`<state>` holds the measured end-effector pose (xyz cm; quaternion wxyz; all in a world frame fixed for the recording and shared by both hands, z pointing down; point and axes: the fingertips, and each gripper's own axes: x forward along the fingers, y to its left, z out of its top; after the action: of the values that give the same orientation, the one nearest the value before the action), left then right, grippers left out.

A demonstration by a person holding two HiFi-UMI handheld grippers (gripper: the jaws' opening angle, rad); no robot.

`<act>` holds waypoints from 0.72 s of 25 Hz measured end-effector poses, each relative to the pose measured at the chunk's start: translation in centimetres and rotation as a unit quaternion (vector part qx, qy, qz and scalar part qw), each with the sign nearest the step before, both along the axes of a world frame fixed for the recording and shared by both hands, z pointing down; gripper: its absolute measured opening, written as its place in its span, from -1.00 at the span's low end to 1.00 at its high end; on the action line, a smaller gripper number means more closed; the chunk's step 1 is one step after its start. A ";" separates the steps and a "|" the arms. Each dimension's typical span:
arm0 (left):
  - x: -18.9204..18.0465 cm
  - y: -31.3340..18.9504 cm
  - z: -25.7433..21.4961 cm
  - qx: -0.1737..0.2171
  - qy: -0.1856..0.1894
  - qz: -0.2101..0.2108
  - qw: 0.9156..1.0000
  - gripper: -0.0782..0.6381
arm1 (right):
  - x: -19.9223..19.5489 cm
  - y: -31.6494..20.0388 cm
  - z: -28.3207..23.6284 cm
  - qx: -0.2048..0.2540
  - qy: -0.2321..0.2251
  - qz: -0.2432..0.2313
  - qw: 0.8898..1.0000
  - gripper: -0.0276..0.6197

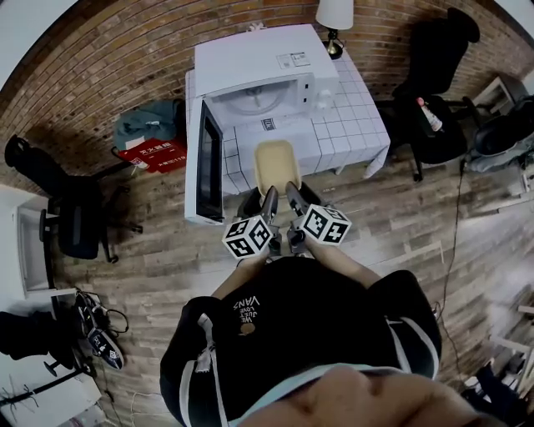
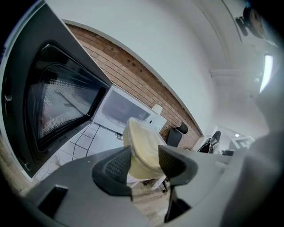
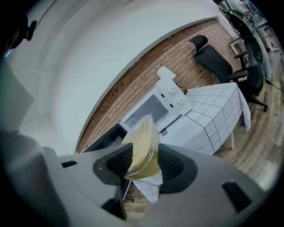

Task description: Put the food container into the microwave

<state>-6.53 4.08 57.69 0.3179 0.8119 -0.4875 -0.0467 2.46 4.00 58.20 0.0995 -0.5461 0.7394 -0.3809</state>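
Plastic, pale yellow and faintly translucent, is seen in the head view as 1 food container [image 1: 277, 164], a rounded rectangular tub with a lipped rim. It is held in the air over the front of the table [image 1: 357, 125], just before the open cavity of 1 white, boxy microwave [image 1: 259, 79]. The table is draped in a white cloth crossed by a dark grid. The microwave door [image 1: 207, 163], dark-glazed and white-framed, is swung out to the left. The near end of the tub is clamped by 2 tongs, the left gripper [image 1: 269, 193] and the right gripper [image 1: 291, 190], each bearing 1 cube with black-and-white square markers. A plank floor and a curved red brick wall are shown around the table, and 1 lamp [image 1: 335, 17] with a white shade is set at the table's back corner. In the left gripper view, 2 dark, ribbed pads are pressed against the tub's sides, so the jaws are held fairly wide by the container. The smooth lid is seen tilted, with the microwave behind it and the mesh-patterned door glass at the left. In the right gripper view, the same tub is likewise pinched between 2 textured black pads, its creamy wall glossy and its rim raised. It is seen against the microwave and the gridded cloth.
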 end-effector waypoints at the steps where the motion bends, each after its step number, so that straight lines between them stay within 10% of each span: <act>1: 0.2 0.0 0.0 0.000 0.000 -0.003 1.000 -0.23 | 0.2 -0.1 0.1 -0.001 0.000 -0.004 1.000 -0.42; 18: 3.6 -0.1 1.0 -0.007 0.000 -0.044 0.999 -0.24 | 3.6 -1.0 1.0 -0.009 0.001 -0.052 0.999 -0.42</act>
<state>-2.92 4.00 58.65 0.3216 0.7874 -0.5227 -0.0574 6.08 2.97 59.23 0.0743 -0.5083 0.7632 -0.3920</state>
